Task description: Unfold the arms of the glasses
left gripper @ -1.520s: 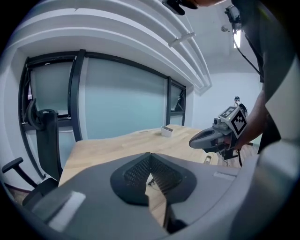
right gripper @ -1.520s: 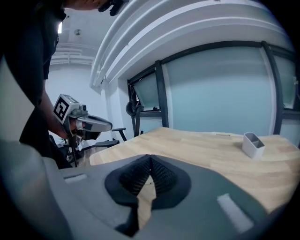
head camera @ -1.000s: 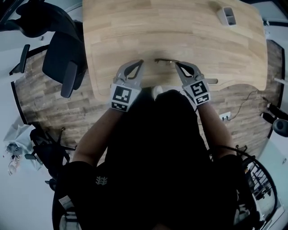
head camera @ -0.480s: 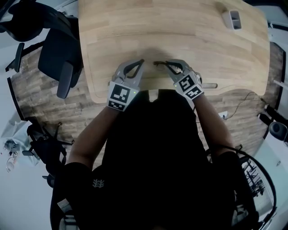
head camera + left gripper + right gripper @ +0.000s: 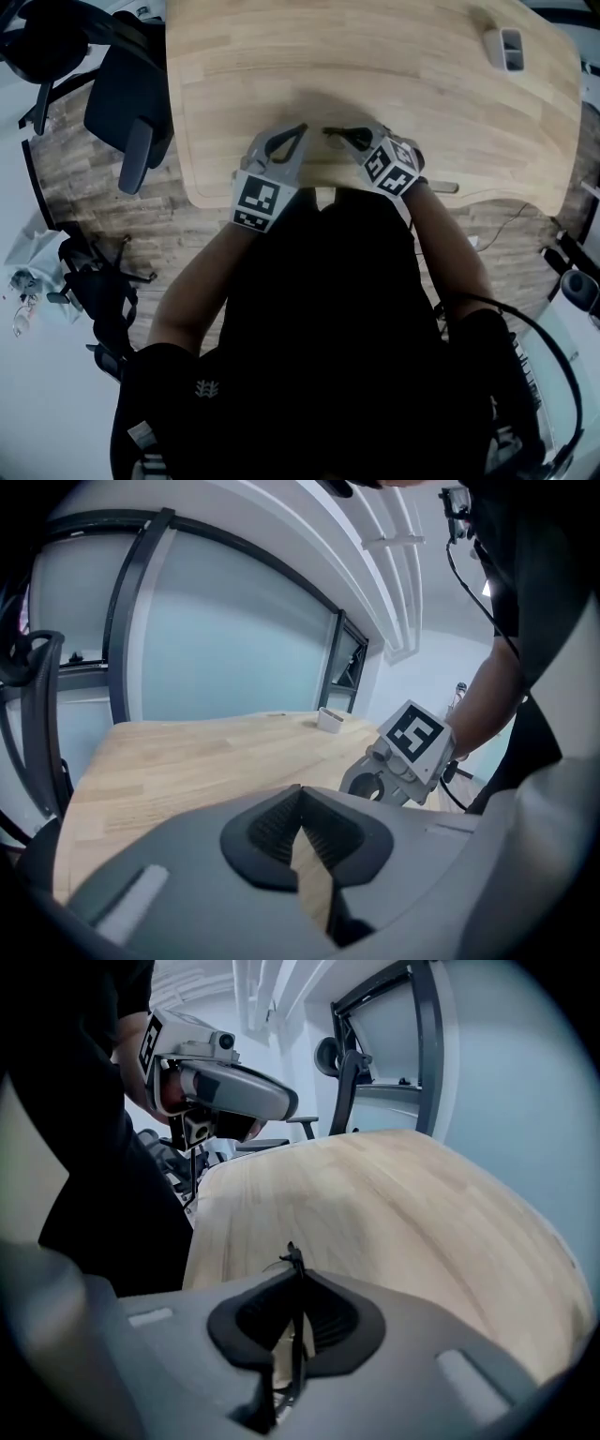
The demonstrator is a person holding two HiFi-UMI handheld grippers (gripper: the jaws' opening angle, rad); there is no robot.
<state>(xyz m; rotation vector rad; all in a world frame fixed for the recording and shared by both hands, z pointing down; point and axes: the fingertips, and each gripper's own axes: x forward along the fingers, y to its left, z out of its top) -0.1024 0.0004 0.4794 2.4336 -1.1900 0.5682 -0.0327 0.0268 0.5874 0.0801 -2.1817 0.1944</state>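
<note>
Thin dark glasses point(image 5: 339, 133) hang just over the wooden table point(image 5: 375, 66) near its front edge. My right gripper point(image 5: 362, 141) is shut on them. In the right gripper view a thin dark piece of the glasses point(image 5: 294, 1265) stands upright between the pads of that gripper point(image 5: 298, 1283) and sticks out past the tips. My left gripper point(image 5: 301, 128) is shut with nothing in it, its tips just left of the glasses. In its own view the left gripper point(image 5: 300, 801) has its pads meeting, with the right gripper's marker cube point(image 5: 415, 736) ahead to the right.
A small white tray point(image 5: 511, 47) sits at the table's far right corner, also seen as the tray point(image 5: 330, 720) in the left gripper view. A dark office chair point(image 5: 127, 108) stands left of the table. My body is close against the table's front edge.
Both grippers have sunk toward the table. The right gripper rolled and tipped downward, its marker cube turning, and the glasses moved with it. The left gripper shifted only a little.
</note>
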